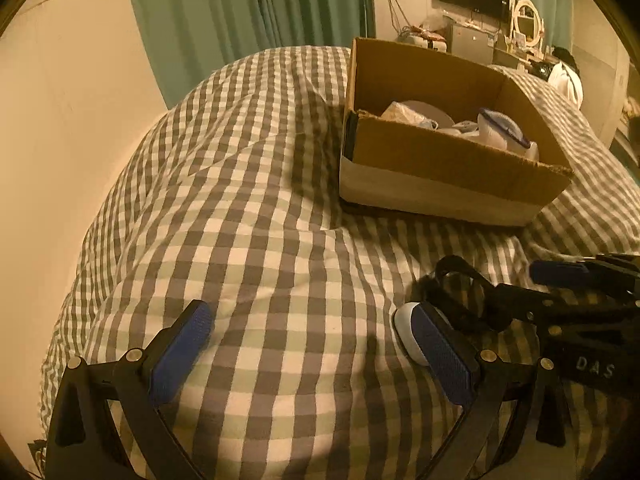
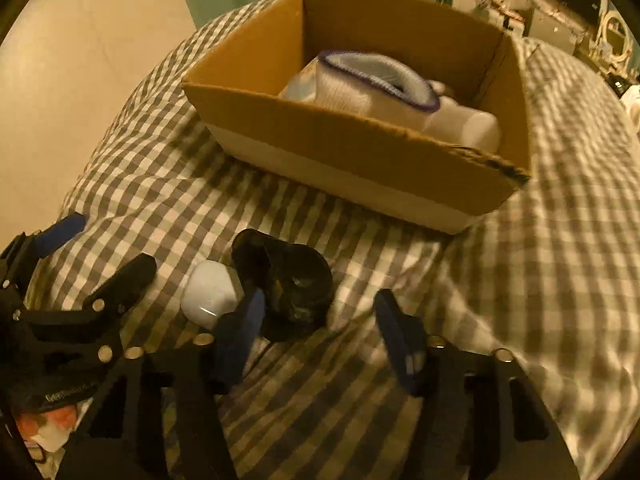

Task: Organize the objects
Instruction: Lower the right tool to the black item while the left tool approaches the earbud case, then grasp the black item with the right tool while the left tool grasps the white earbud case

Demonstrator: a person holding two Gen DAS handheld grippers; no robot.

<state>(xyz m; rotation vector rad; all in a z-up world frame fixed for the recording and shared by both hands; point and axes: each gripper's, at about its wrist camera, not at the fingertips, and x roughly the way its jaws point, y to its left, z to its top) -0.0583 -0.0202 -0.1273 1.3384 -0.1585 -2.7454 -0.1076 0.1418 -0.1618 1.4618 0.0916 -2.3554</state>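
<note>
Your right gripper (image 2: 320,330) nearer: jaws half-wide, empty. Black object (image 2: 288,288) just ahead near bed's (image 2: 540,280) front edge, white case (image 2: 210,294) touching its left; left gripper (image 1: 316,354) wide.

Both wrist cams close over the bed (image 1: 260,240), angled down toward the 12-to-1 o'clock cardboard box (image 2: 360,152); right view slightly blurred.

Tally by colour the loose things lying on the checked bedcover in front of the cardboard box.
White: 1, the small rounded white plastic case.
Black: 1, the crumpled glossy black item, touching the case.
Total: 2, both outside the open brown cardboard box.
</note>
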